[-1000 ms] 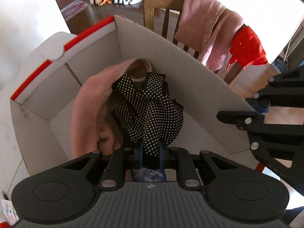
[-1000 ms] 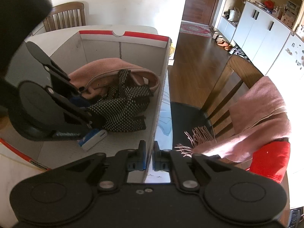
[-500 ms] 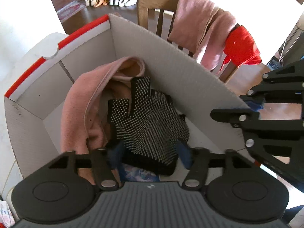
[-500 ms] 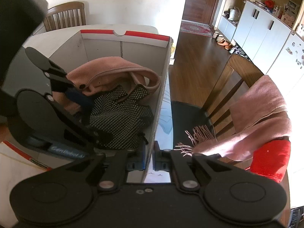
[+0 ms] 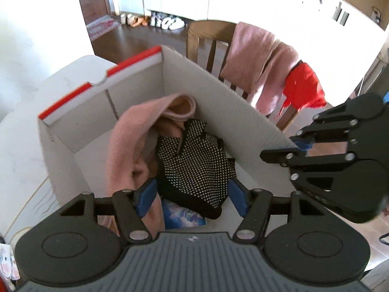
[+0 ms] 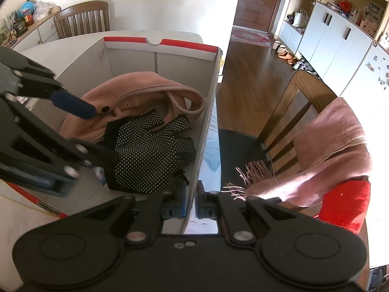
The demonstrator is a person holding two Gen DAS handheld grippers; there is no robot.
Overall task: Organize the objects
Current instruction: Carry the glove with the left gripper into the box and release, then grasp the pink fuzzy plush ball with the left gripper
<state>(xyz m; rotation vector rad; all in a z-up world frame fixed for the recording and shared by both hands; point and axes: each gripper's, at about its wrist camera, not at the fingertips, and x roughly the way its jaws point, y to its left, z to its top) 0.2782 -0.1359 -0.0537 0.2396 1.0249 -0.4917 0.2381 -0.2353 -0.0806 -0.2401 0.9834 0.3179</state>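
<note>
A white cardboard box [image 5: 238,112] with a red rim stands on the table. Inside lie a pink cloth [image 5: 126,146], a black dotted glove [image 5: 194,165] and a small blue packet [image 5: 184,216]. My left gripper [image 5: 192,194] is open and empty, above the box with the glove lying loose below it. My right gripper [image 6: 190,199] is shut on the box's side wall [image 6: 206,131]. The glove [image 6: 150,153] and the pink cloth [image 6: 136,92] also show in the right wrist view, with the left gripper [image 6: 94,133] over them.
A wooden chair [image 5: 209,39] draped with a pink scarf [image 5: 257,58] and a red cloth [image 5: 304,85] stands just beyond the box. A second chair [image 6: 82,17] is at the table's far side. The white table [image 5: 36,112] runs left of the box.
My left gripper opened and let go of the black glove, which dropped into the box. It then drew back and up. My right gripper kept its hold on the box wall.
</note>
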